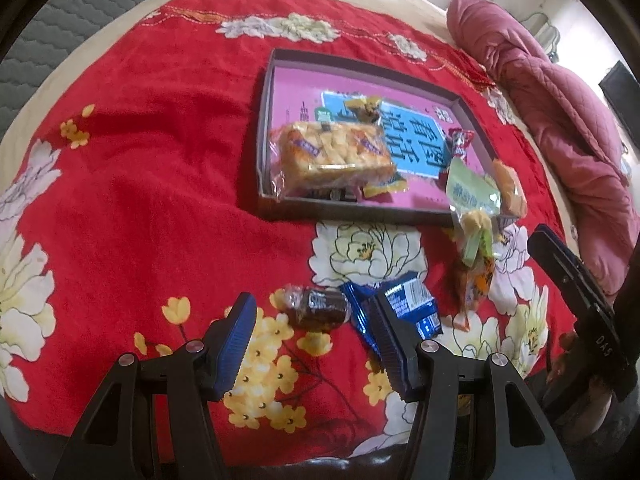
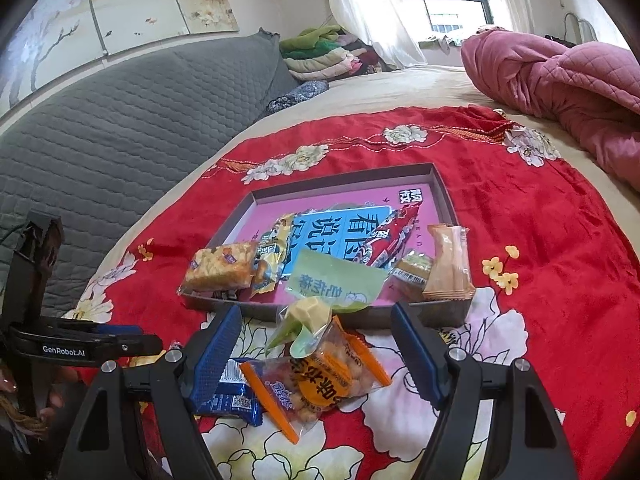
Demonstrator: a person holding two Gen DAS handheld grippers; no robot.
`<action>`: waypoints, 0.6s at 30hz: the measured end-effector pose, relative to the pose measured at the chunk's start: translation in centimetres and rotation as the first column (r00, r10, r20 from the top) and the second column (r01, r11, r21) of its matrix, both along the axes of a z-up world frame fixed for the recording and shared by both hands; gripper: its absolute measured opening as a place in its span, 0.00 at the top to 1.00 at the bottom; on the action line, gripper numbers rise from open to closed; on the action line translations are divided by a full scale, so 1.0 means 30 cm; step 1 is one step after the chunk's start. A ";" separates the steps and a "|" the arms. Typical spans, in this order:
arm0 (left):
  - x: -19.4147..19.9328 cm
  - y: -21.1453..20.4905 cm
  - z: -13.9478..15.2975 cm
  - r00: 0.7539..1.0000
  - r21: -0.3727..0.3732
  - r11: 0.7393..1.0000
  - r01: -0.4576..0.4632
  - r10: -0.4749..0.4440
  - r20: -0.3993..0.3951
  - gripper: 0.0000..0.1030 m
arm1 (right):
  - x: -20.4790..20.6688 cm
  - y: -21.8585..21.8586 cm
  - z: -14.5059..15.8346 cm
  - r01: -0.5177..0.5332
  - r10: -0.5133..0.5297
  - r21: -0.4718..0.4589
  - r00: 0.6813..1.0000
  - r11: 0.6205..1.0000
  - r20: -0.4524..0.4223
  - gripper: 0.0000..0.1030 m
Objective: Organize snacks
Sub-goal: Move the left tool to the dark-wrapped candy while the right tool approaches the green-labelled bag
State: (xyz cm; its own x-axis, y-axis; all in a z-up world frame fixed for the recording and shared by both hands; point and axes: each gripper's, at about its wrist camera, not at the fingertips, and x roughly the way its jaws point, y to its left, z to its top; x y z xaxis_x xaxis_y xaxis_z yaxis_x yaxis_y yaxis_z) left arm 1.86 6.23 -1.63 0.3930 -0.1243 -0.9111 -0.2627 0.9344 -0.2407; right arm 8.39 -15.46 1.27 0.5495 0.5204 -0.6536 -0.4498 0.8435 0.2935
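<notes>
A shallow grey tray (image 1: 263, 128) (image 2: 347, 176) with a pink printed floor holds several wrapped snacks, among them a yellow biscuit pack (image 1: 332, 154) (image 2: 220, 266). On the red floral cloth in front of it lie a dark brown candy (image 1: 319, 309), a blue packet (image 1: 412, 304) (image 2: 230, 400) and an orange peanut bag (image 1: 474, 282) (image 2: 320, 380). A green packet (image 1: 474, 190) (image 2: 332, 280) leans over the tray's near rim. My left gripper (image 1: 316, 346) is open, with the brown candy just ahead between its fingertips. My right gripper (image 2: 316, 346) is open astride the peanut bag, pads not touching it.
The cloth covers a beige bed. A crumpled pink quilt (image 1: 560, 120) (image 2: 568, 80) lies to the right, and a grey padded headboard (image 2: 120, 120) to the left. Folded clothes (image 2: 320, 56) sit by the window. The other gripper's body (image 1: 576, 292) (image 2: 80, 344) shows at each view's edge.
</notes>
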 end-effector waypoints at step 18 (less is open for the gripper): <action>0.003 -0.012 -0.079 0.998 -0.043 0.999 0.015 -0.018 -0.061 0.41 | 0.005 0.077 -0.048 -0.024 0.022 -0.042 0.999 0.999 -0.040 0.26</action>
